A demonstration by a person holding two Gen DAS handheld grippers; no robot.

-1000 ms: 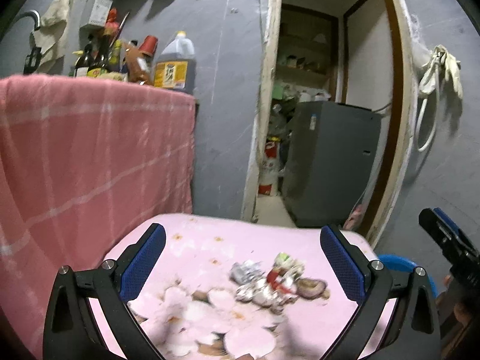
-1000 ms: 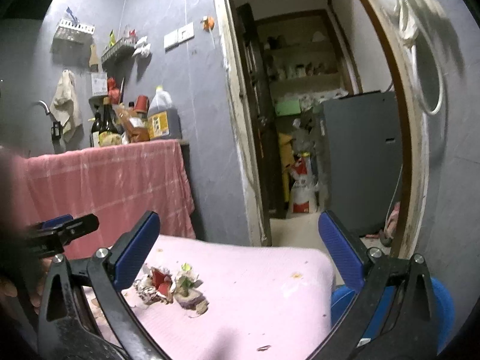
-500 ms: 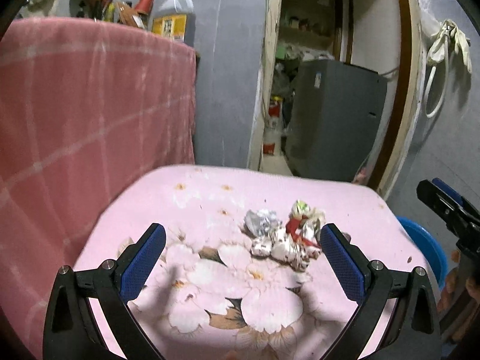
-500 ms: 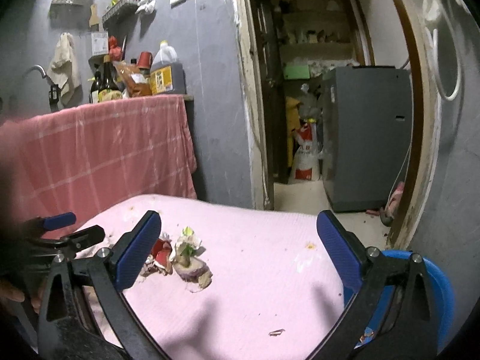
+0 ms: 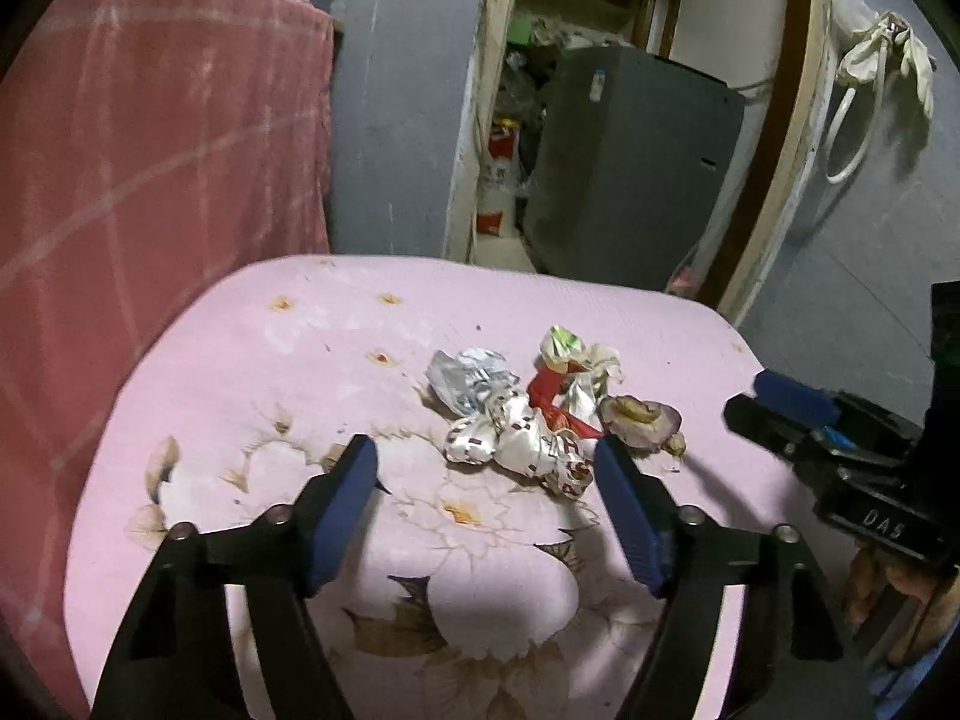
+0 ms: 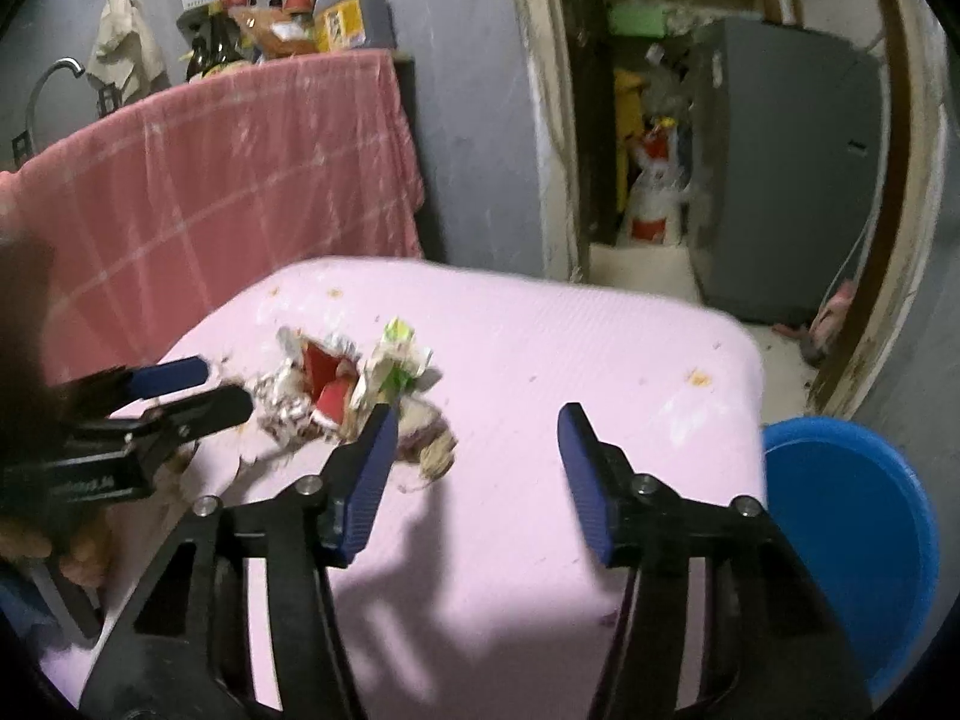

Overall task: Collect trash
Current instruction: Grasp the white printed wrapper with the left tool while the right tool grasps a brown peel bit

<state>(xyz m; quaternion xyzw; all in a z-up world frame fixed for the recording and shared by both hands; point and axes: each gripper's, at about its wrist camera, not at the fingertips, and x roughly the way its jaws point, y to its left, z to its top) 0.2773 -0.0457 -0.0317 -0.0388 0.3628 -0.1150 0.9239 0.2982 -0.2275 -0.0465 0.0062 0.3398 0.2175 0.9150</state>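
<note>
The trash (image 5: 528, 414), a loose heap of crumpled wrappers plus a peel-like scrap, lies mid-table on the pink cloth (image 5: 270, 372), just beyond the left gripper (image 5: 483, 468), whose fingers are spread and hold nothing; the right gripper (image 6: 477, 450) is equally released, near the heap's right edge. A pinch may catch only 1 wrapper and scatter the rest, or snag the cloth. The wrapper lettering is too crumpled to read.

Pink floral tablecloth (image 5: 252, 372); red-white-silver wrappers (image 5: 528, 414); blue basin (image 6: 852, 534); pink checked curtain (image 6: 228, 192) (white lines).
</note>
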